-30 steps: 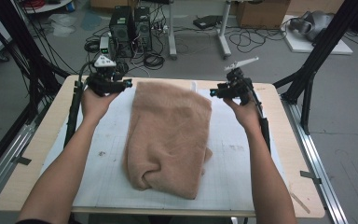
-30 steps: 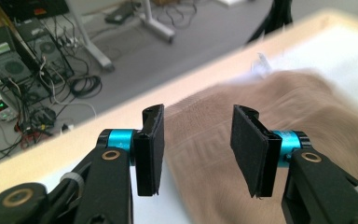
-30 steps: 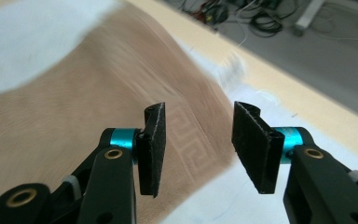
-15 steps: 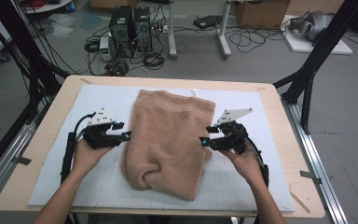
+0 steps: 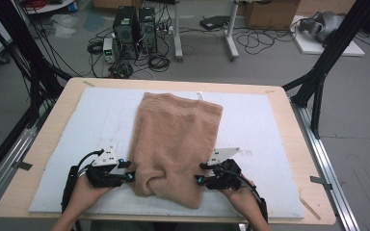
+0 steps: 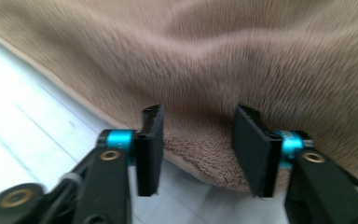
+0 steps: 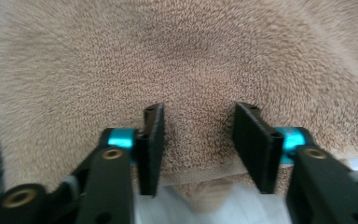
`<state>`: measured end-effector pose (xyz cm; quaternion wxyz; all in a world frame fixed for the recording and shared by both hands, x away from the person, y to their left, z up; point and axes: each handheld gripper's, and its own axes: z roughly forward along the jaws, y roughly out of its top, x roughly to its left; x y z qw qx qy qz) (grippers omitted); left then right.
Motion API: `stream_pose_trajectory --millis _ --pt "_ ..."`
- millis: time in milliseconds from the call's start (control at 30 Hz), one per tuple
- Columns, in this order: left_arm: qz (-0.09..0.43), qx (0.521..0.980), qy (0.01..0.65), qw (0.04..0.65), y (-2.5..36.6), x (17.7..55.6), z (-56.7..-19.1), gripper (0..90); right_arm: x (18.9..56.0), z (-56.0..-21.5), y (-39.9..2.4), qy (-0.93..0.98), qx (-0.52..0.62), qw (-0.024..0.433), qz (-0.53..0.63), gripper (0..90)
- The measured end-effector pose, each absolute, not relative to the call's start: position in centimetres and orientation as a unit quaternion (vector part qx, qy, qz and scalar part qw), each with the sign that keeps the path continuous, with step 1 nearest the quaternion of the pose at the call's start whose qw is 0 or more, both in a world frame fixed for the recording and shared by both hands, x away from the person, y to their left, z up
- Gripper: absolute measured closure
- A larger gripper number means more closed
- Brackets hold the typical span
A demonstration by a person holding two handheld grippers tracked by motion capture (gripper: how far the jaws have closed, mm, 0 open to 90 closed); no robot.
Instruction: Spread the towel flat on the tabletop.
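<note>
A tan terry towel lies folded lengthwise on the white mat, its near end bunched. My left gripper sits low at the towel's near left corner, and my right gripper at the near right corner. In the left gripper view the towel's rounded edge lies between the jaws of the left gripper. These jaws have just been closing, and the pads still stand apart. In the right gripper view the towel's hem sits between the right gripper's jaws, which have also been closing without pinching it.
The mat covers a wooden table with bare mat on both sides of the towel. Black frame struts rise at the right and left corners. Computer boxes and cables lie on the floor beyond the far edge.
Both hands have come from the towel's far end down its sides to the near corners and sunk to the mat. The towel has not visibly shifted.
</note>
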<state>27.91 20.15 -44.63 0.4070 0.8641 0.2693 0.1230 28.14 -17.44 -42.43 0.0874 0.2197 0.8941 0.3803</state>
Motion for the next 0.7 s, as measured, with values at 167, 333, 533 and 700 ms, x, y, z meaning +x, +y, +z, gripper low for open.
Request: stream_pose_trajectory --millis 167,333,533,700 --pt "0.125 0.868 0.26 0.404 19.4 28.0 -44.4 83.2 28.7 -42.6 -16.5 0.899 0.213 0.087 0.373 73.9" --pt "0.129 0.856 0.266 0.423 20.0 27.9 -43.8 86.8 28.8 -41.6 -17.5 0.893 0.222 0.078 0.385 76.4" --pt "0.149 0.833 0.278 0.455 21.0 28.1 -41.6 87.6 28.9 -39.1 -18.7 0.884 0.223 0.085 0.402 75.7" --pt "0.163 0.823 0.282 0.466 21.5 28.6 -40.2 87.7 29.3 -37.9 -19.3 0.884 0.224 0.091 0.4 74.7"
